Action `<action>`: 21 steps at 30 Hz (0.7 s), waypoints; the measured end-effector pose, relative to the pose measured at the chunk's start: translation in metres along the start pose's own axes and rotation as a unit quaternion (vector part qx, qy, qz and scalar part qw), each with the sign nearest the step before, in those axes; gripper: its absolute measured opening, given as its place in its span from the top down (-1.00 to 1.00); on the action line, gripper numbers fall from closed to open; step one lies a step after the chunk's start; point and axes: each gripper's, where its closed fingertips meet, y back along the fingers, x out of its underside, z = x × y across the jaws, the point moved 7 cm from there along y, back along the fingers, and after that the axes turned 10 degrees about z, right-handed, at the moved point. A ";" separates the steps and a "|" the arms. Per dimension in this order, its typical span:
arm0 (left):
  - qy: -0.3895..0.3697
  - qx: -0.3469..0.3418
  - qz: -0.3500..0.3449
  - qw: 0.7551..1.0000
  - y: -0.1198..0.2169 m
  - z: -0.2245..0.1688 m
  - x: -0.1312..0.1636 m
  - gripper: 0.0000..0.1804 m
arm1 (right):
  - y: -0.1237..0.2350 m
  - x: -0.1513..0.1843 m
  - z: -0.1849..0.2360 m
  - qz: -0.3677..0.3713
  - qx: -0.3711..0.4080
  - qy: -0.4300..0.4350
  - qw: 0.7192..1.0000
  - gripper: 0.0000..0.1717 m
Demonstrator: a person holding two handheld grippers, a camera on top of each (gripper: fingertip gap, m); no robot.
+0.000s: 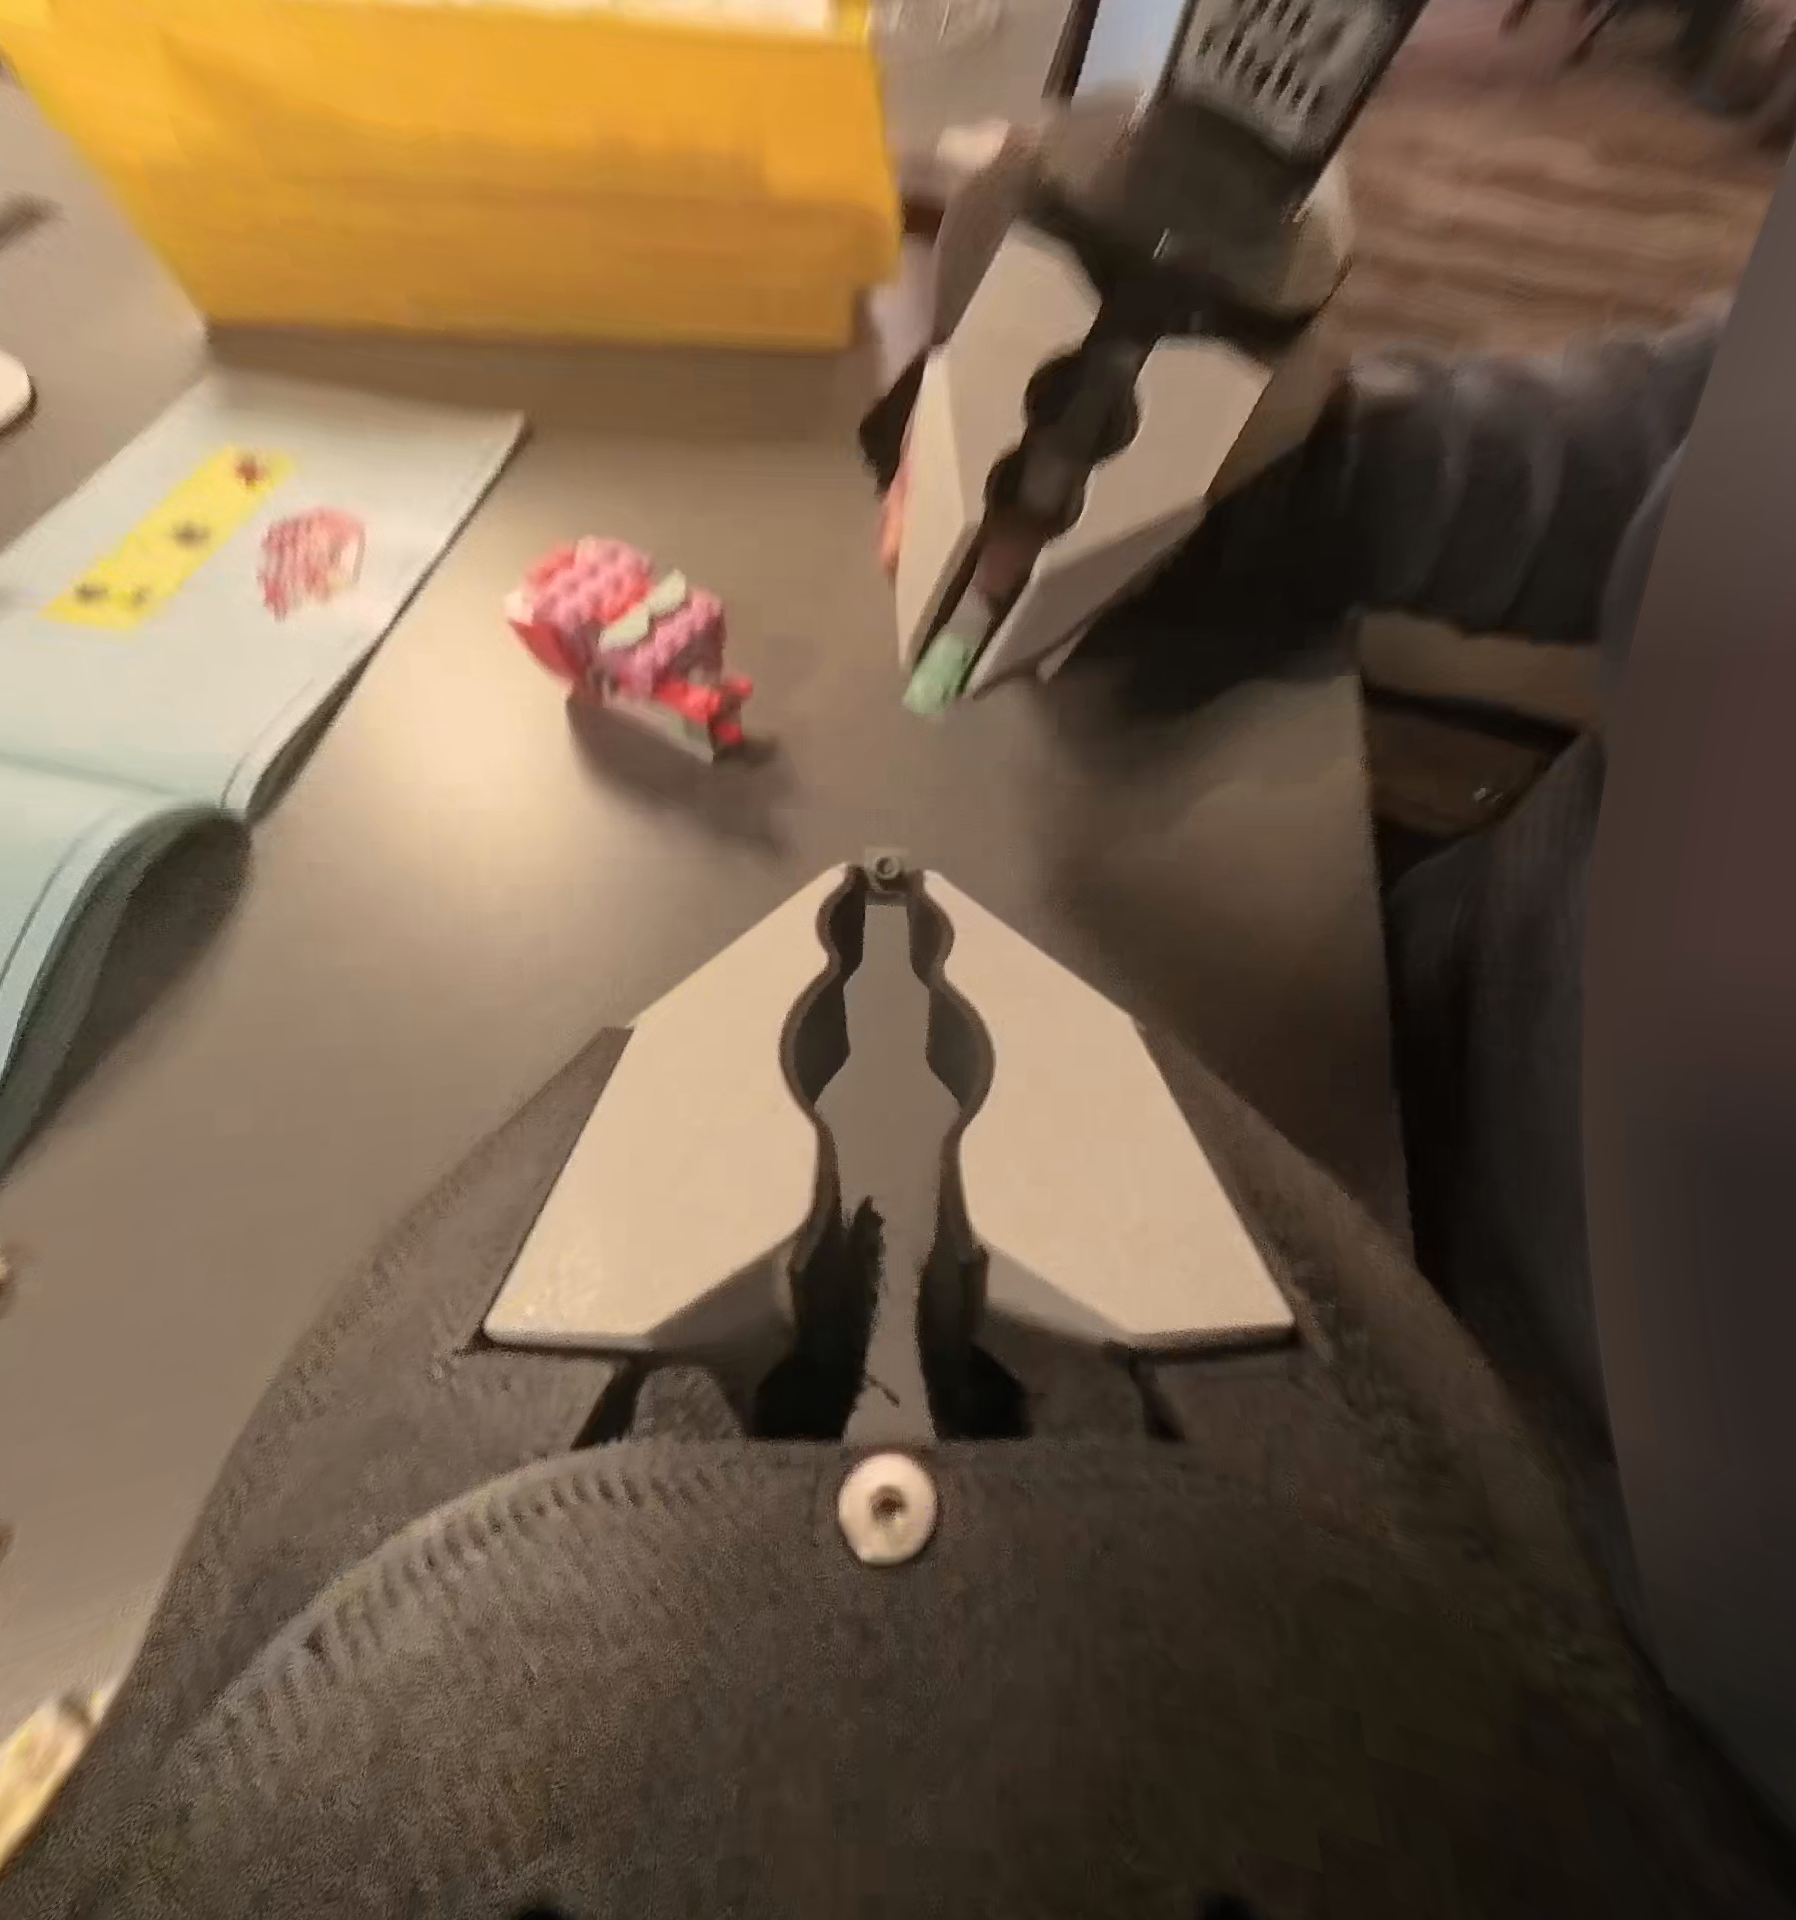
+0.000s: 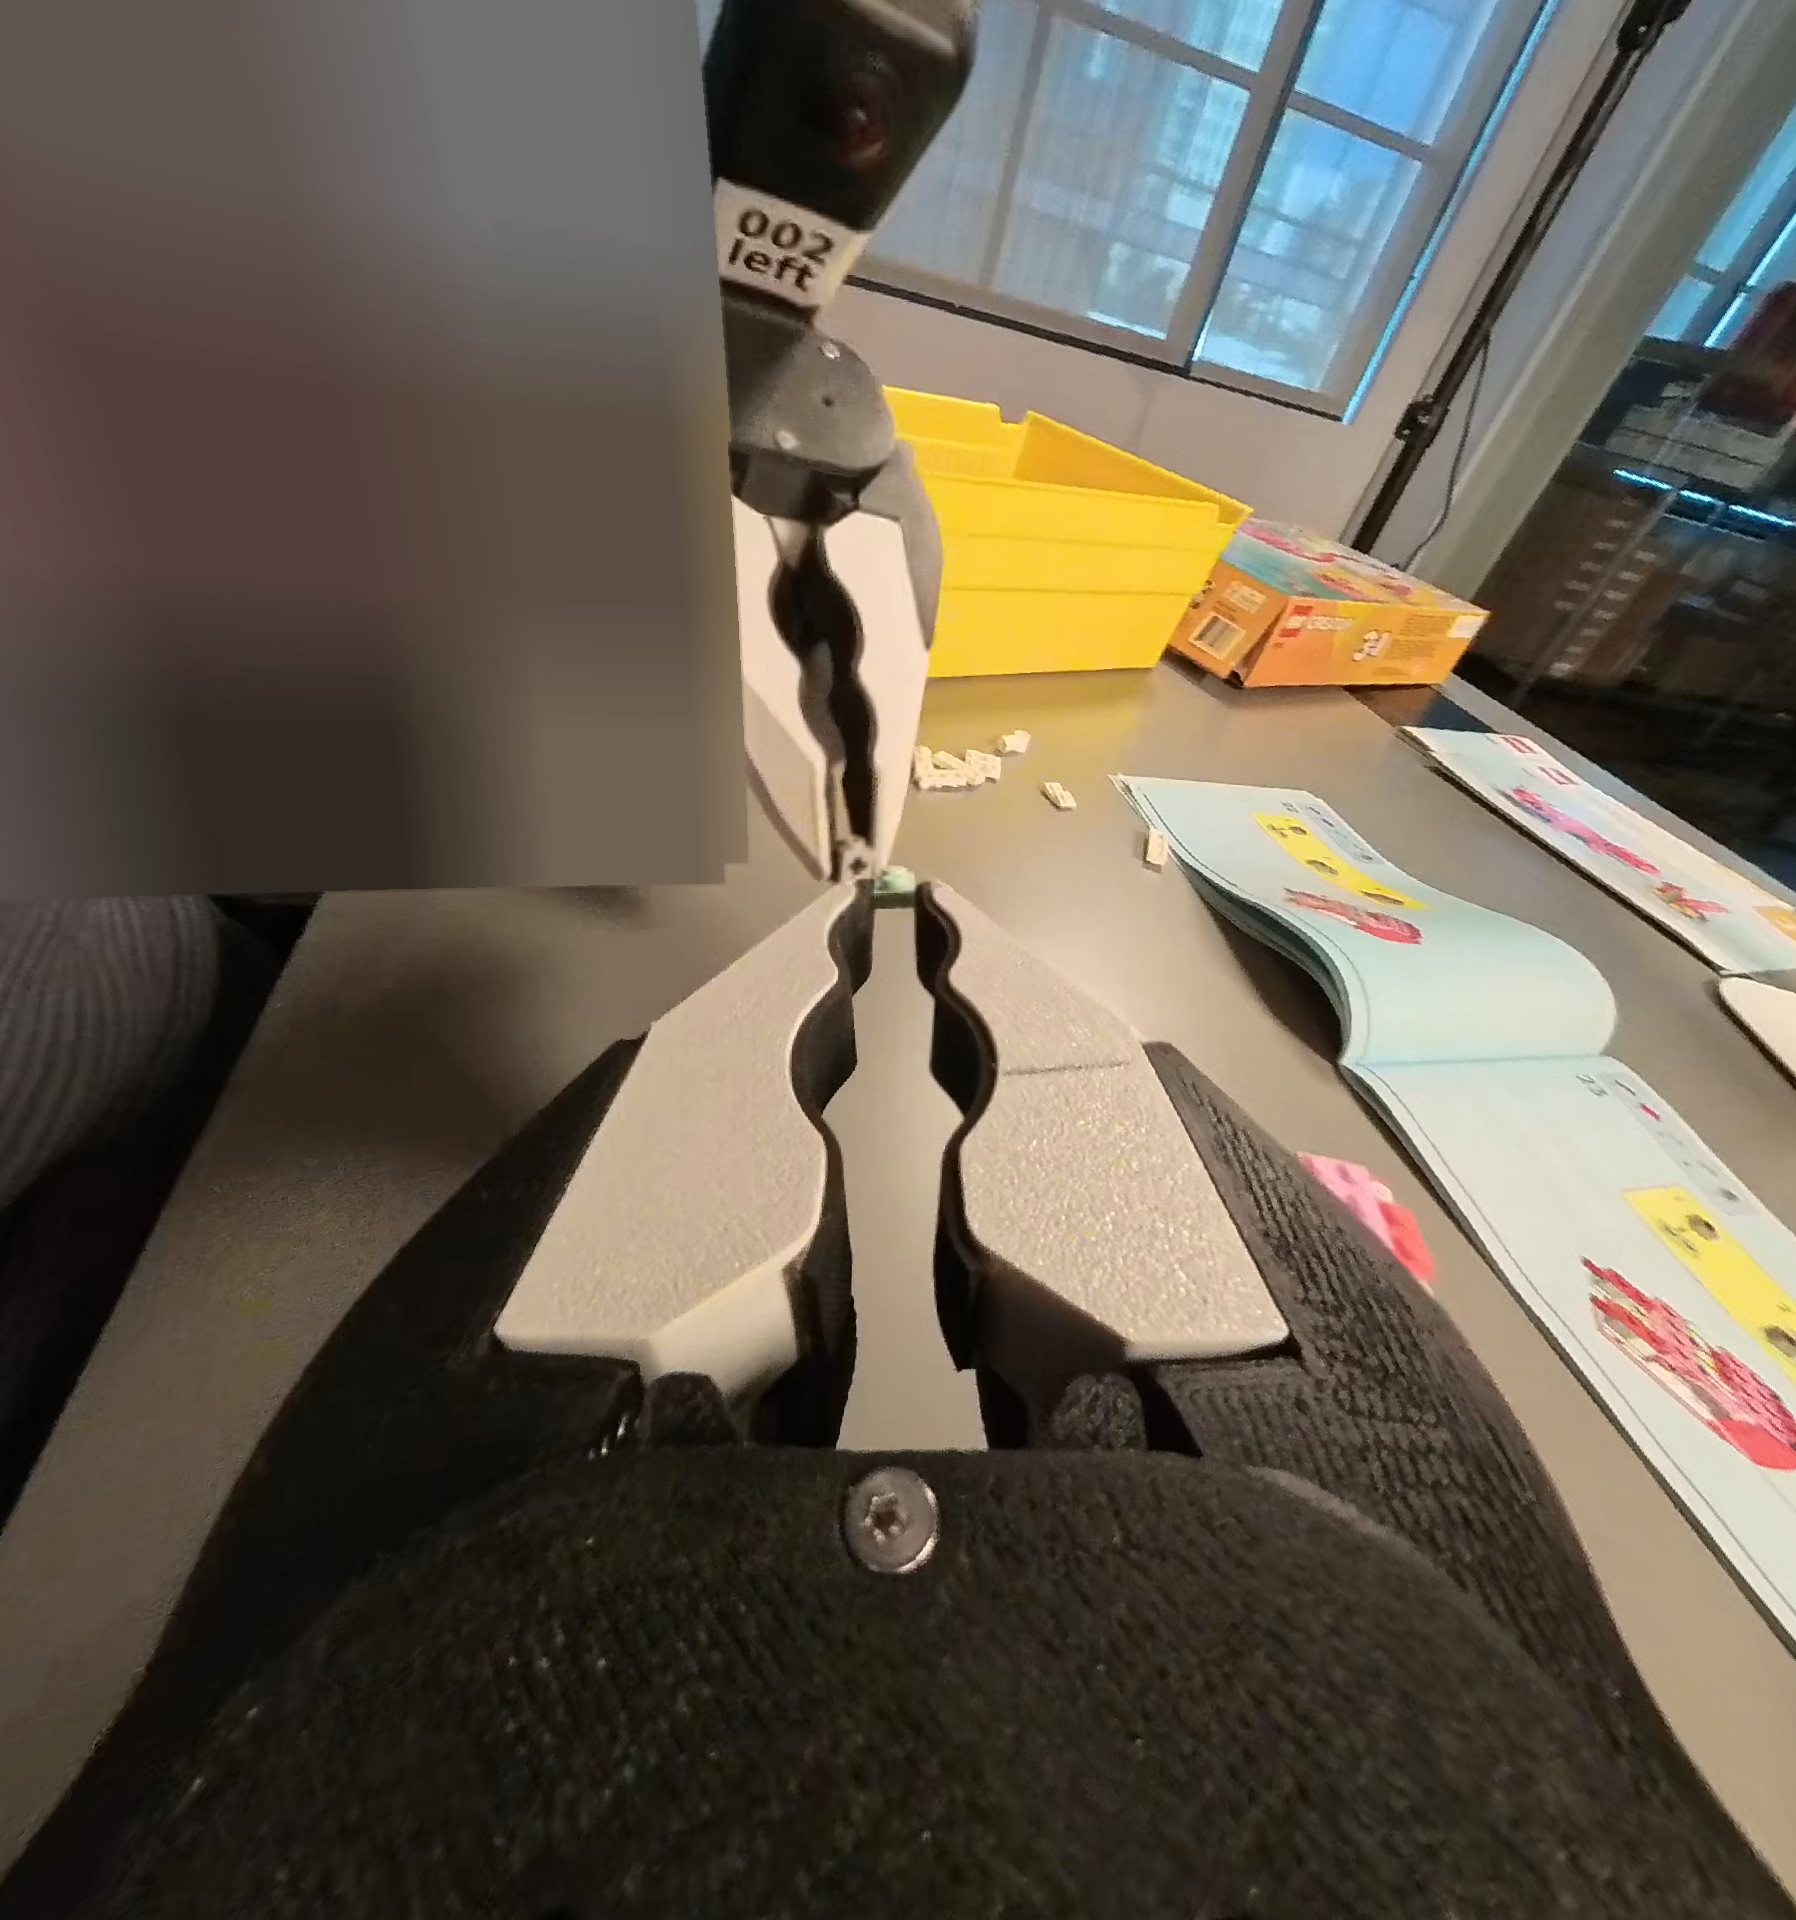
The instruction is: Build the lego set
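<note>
My left gripper [image 1: 886, 883] is shut on a tiny dark grey studded piece [image 1: 886, 868] at its fingertips, above the dark table [image 1: 406, 987]. It also shows in the right wrist view [image 2: 852, 857], pointing down, with its tips right beside my right gripper's tips. My right gripper [image 2: 889, 899] is shut on a small light green brick [image 2: 892, 885]. In the left wrist view the right gripper [image 1: 951, 665] comes in from the upper right with the green brick [image 1: 938, 675] sticking out of its tips. A pink and red brick model [image 1: 629, 644] lies on the table to the left of both.
A yellow bin [image 1: 458, 156] stands at the back, with an orange box [image 2: 1330, 613] beside it. An open light blue booklet [image 2: 1445, 987] lies on the table, a second one [image 2: 1621, 842] farther off. Small white bricks [image 2: 967, 769] are scattered near the bin. A person's dark sleeve [image 1: 1476, 478] is at right. Both grippers' tips are close together, under 4 cm apart.
</note>
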 end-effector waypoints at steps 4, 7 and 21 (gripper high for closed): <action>0.000 -0.034 0.095 0.995 -0.007 0.001 0.015 0.92 | 0.002 0.003 -0.003 0.010 0.014 0.004 1.000 0.93; -0.002 -0.045 0.124 0.991 -0.011 0.001 0.021 0.92 | 0.003 0.003 -0.004 0.010 0.015 -0.001 1.000 0.93; -0.003 -0.016 0.064 0.998 -0.012 -0.001 0.014 0.92 | 0.003 0.004 -0.003 0.014 0.009 -0.002 1.000 0.93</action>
